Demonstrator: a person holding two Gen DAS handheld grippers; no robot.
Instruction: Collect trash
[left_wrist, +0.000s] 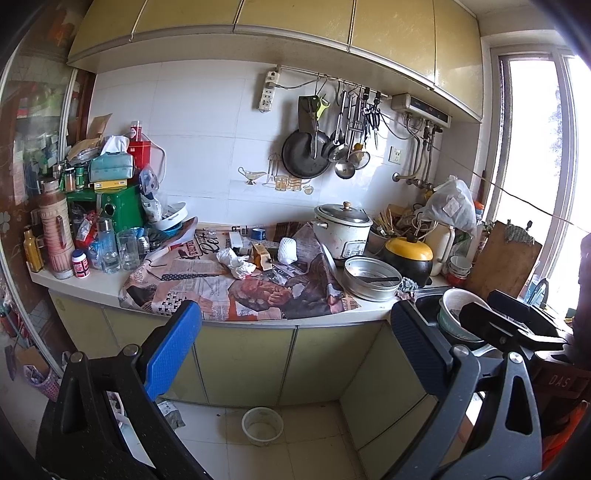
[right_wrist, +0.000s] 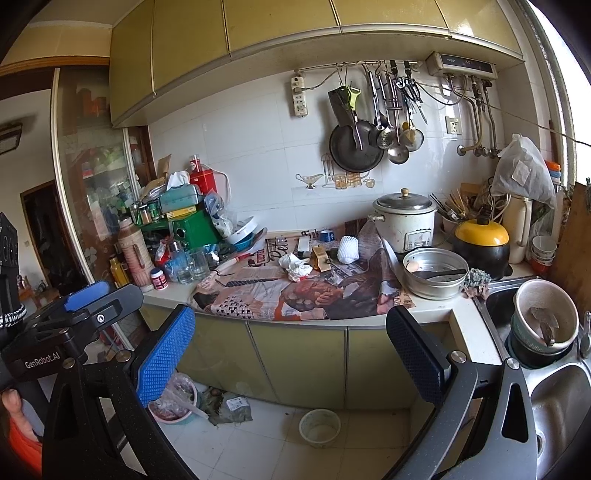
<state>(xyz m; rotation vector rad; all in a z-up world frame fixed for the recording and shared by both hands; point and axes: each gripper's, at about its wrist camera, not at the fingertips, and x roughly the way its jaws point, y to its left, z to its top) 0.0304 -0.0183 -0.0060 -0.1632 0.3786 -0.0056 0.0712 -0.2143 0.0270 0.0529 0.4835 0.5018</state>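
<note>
A crumpled white tissue (left_wrist: 236, 263) (right_wrist: 295, 266) lies on the newspaper-covered counter (left_wrist: 207, 280) (right_wrist: 258, 288). Beside it sit a small yellow carton (left_wrist: 261, 255) (right_wrist: 319, 256), a white foam fruit net (left_wrist: 288, 250) (right_wrist: 348, 249), a blue tape roll (left_wrist: 258, 233) (right_wrist: 327, 235) and a white box (left_wrist: 235, 239) (right_wrist: 303, 244). My left gripper (left_wrist: 295, 347) is open, held in front of the cabinets below the counter edge. My right gripper (right_wrist: 291, 350) is open too, empty, at similar height. An empty round tub (left_wrist: 262, 424) (right_wrist: 319, 426) stands on the floor.
Bottles, glasses and boxes crowd the counter's left end (left_wrist: 92, 236). A rice cooker (right_wrist: 404, 221), steel pan (right_wrist: 434, 271) and yellow-lidded pot (right_wrist: 480, 240) stand right. The sink (right_wrist: 554, 387) holds stacked bowls. A pink basin (right_wrist: 173, 402) and a crumpled bag (right_wrist: 229, 406) lie on the floor.
</note>
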